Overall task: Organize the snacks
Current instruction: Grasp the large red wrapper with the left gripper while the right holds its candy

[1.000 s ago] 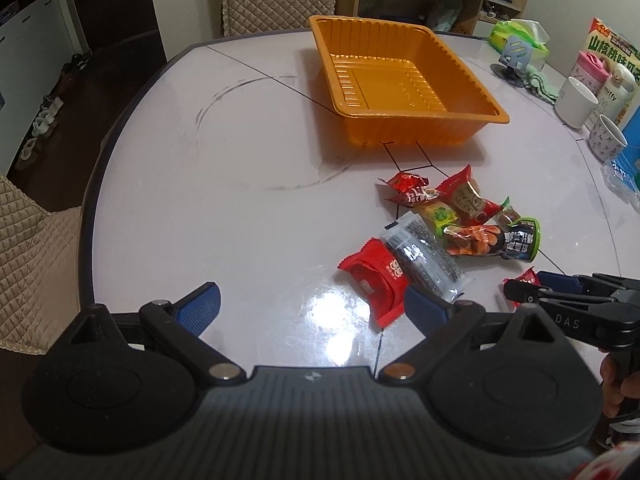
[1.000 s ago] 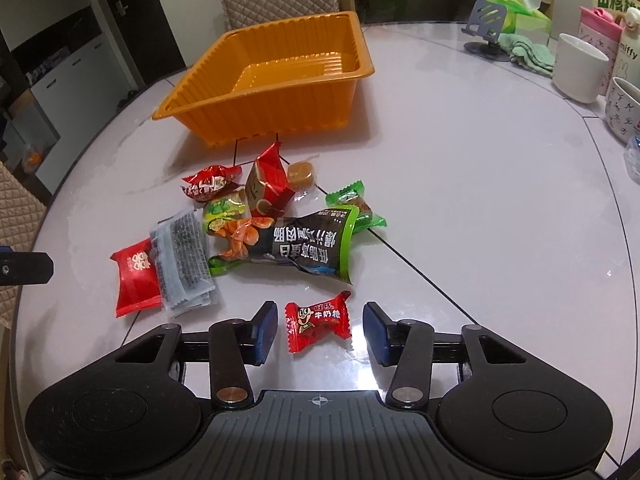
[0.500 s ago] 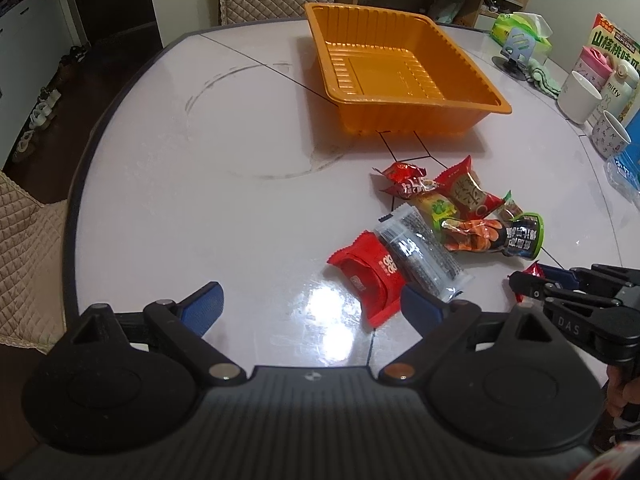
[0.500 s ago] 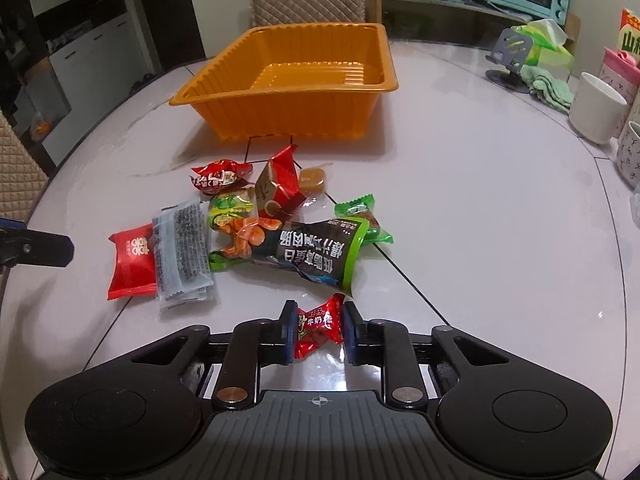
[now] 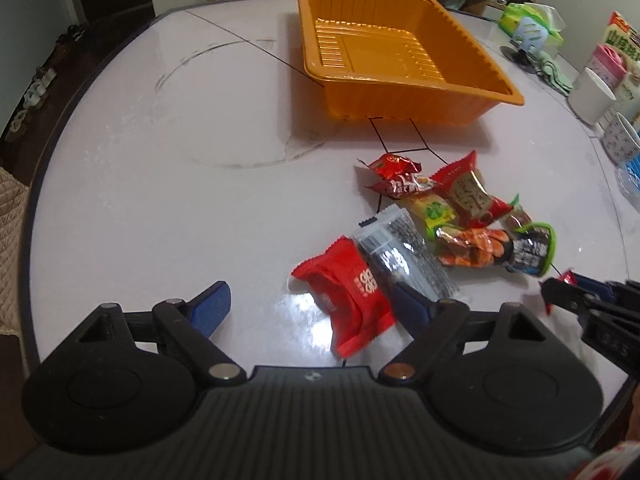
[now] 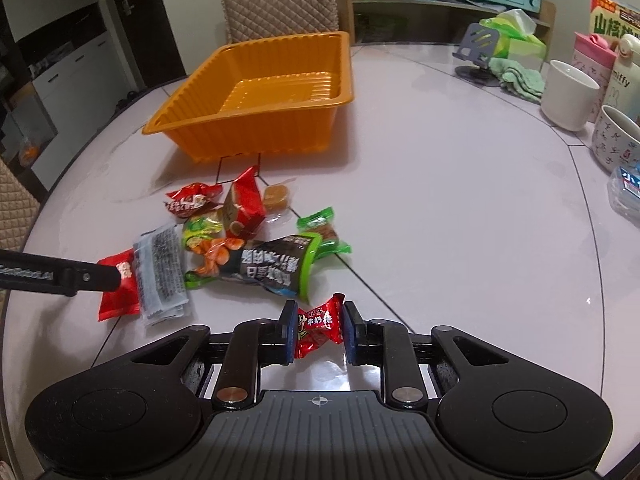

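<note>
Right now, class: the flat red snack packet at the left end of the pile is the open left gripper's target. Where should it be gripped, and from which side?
Grip the flat red snack packet across its short width at mid-body, coming down from above. It lies flat on the white table, its right edge tucked against the clear packet of dark seeds. The left gripper, its jaws just narrowing, already straddles it.

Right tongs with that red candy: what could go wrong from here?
1. The right tongs pinch the red candy by its crinkly wrapper; it might slip on the way to the orange tray.
2. The left tongs, closing, straddle the red packet beside the clear packet; they could catch both.
</note>
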Demonstrator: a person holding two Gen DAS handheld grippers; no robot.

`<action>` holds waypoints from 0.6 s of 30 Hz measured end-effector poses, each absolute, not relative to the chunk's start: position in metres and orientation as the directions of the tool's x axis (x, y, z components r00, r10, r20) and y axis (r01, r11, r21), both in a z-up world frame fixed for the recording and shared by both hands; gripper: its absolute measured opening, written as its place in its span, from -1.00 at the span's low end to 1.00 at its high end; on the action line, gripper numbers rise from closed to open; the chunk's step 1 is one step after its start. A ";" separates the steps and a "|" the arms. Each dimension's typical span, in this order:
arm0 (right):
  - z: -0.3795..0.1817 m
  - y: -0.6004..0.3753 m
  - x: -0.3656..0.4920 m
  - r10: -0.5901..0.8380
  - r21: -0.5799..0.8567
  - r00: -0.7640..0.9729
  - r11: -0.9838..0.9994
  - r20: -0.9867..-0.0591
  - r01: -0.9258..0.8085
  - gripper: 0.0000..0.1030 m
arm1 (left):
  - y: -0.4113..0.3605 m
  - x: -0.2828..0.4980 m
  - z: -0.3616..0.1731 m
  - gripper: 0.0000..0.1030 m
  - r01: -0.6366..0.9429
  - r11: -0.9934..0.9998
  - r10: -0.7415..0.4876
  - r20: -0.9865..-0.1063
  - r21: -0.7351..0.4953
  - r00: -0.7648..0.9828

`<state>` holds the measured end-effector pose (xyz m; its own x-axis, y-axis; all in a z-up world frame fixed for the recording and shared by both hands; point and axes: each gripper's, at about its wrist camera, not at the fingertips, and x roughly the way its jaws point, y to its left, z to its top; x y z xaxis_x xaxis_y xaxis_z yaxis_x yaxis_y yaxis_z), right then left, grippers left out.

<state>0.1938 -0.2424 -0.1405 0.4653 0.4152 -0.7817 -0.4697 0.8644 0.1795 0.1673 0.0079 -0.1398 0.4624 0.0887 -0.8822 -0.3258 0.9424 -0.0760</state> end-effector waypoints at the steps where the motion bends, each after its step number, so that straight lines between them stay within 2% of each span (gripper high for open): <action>1: -0.140 -0.243 0.194 0.413 0.179 0.467 0.866 -0.782 -0.467 -0.54 | 0.008 0.170 -0.141 0.65 -0.330 0.941 0.091 -0.882 -0.076 0.462; 6: -0.140 -0.248 0.200 0.405 0.182 0.467 0.874 -0.786 -0.451 -0.54 | 0.008 0.177 -0.149 0.64 -0.341 0.938 0.112 -0.886 -0.055 0.450; 11: -0.141 -0.251 0.204 0.405 0.186 0.463 0.874 -0.789 -0.448 -0.54 | 0.014 0.174 -0.151 0.51 -0.345 0.937 0.109 -0.888 -0.058 0.446; 15: -0.141 -0.251 0.206 0.411 0.191 0.461 0.872 -0.787 -0.451 -0.54 | 0.017 0.167 -0.149 0.32 -0.337 0.940 0.117 -0.886 -0.046 0.449; 18: -0.141 -0.252 0.207 0.417 0.196 0.455 0.868 -0.787 -0.456 -0.54 | 0.020 0.163 -0.146 0.11 -0.337 0.940 0.110 -0.886 -0.055 0.451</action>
